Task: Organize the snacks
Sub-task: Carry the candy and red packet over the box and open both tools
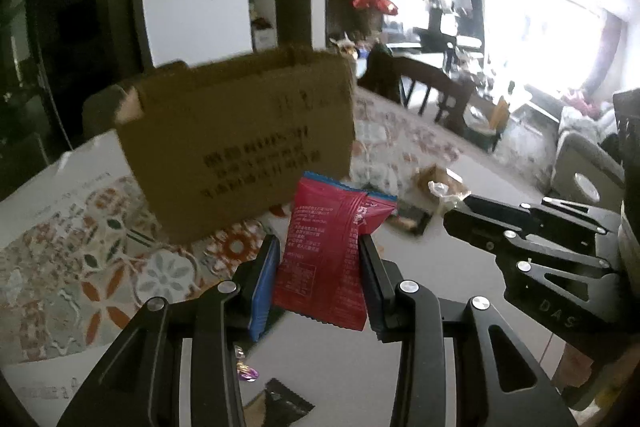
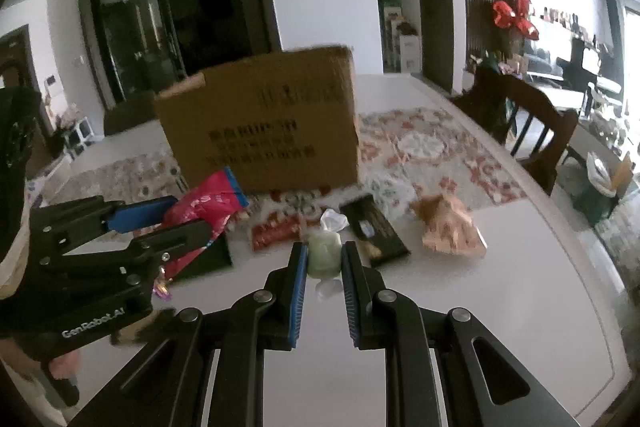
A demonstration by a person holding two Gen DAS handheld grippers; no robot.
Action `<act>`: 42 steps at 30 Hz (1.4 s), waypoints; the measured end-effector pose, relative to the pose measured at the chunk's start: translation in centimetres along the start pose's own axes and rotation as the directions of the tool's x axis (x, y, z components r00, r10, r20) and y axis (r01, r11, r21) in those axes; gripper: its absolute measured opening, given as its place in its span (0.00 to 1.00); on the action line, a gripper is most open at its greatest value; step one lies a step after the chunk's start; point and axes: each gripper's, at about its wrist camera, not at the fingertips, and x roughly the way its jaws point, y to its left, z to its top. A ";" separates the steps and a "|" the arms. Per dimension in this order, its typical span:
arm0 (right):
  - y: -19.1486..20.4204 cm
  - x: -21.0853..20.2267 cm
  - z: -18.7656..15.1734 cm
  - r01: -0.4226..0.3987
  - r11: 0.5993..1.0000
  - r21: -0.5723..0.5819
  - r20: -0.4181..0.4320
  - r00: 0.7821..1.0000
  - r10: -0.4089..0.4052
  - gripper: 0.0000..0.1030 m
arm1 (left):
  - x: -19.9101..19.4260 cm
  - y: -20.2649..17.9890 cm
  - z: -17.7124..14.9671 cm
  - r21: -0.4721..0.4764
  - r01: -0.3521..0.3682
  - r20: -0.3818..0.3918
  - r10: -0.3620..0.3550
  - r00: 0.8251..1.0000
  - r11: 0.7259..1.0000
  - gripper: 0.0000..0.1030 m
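Left gripper [image 1: 320, 263] clamped on red snack packet [image 1: 324, 251], right gripper [image 2: 324, 259] on pale green wrapped candy [image 2: 323, 253], both above table [image 2: 500, 287] before cardboard box [image 2: 264, 119]. Box print blurred, interior hidden.

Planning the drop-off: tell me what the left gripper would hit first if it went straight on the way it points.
Probably the cardboard box. The left gripper, shut on the red snack packet, aims at its printed side, nothing between; depth is uncertain.

Red packet [image 1: 324, 259], green candy [image 2: 323, 255], both aloft
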 end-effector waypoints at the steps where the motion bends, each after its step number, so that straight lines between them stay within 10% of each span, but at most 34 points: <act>1: 0.1 -0.2 0.3 -0.006 1.000 -0.001 0.010 1.000 0.006 0.18 | -0.5 0.2 0.2 -0.004 -0.004 0.014 0.004 1.000 1.000 0.38; 25: 3.4 -1.5 9.4 -0.093 0.994 -0.058 0.247 0.963 0.105 0.18 | -5.8 5.2 7.1 -0.084 -0.116 0.236 0.133 0.963 0.990 0.37; 42: 4.2 2.9 16.0 -0.109 0.988 -0.113 0.241 0.961 0.133 0.18 | -1.4 9.3 12.2 -0.131 -0.109 0.184 0.132 0.974 0.985 0.37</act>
